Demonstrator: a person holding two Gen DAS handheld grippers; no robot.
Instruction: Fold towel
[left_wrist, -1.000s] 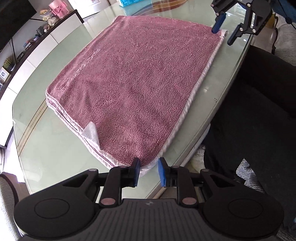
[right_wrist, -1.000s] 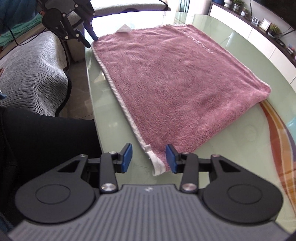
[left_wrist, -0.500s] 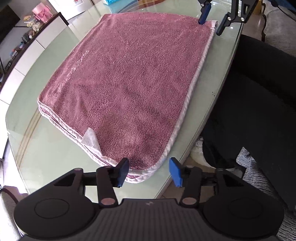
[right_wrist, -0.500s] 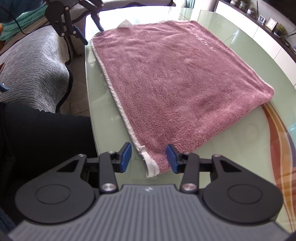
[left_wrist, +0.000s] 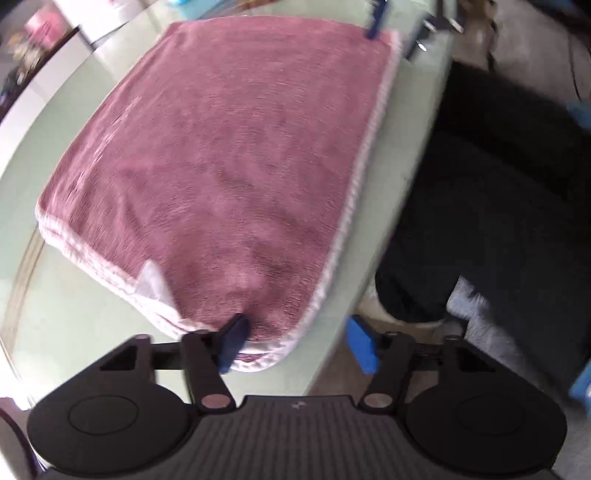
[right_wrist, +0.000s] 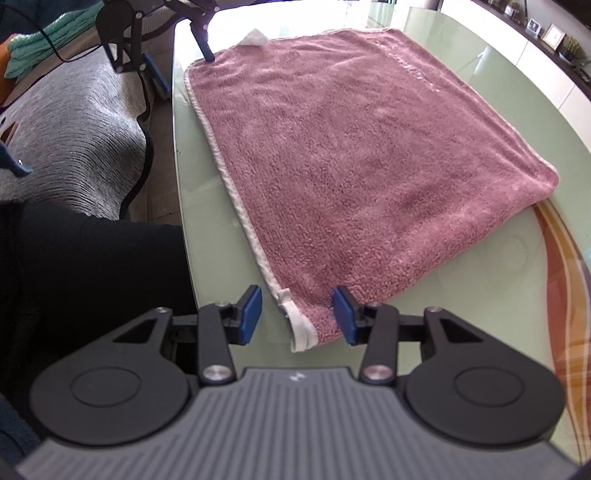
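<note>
A dusty-pink towel (left_wrist: 229, 155) with a white hem lies folded and flat on the green glass table (left_wrist: 55, 314). My left gripper (left_wrist: 297, 343) points down over its near corner. Its jaws are closing with that corner between them, the left pad at the cloth and the right pad apart from it, off the table edge. A white label (left_wrist: 151, 280) sticks out beside it. My right gripper (right_wrist: 297, 315) stands open astride the towel's (right_wrist: 351, 147) other near corner, touching nothing. Each gripper shows small in the other's view: left gripper (right_wrist: 181, 62), right gripper (left_wrist: 395, 31).
The table edge (right_wrist: 181, 221) runs close along the towel's hemmed side. A person's dark-clothed legs (left_wrist: 498, 203) sit right beside it. A grey sofa (right_wrist: 74, 129) lies beyond, and a white cabinet (right_wrist: 546, 74) stands past the table's far side.
The left gripper's jaws have spread from narrow to wide and it has shifted so the towel corner sits between them. The right gripper has hardly moved.
</note>
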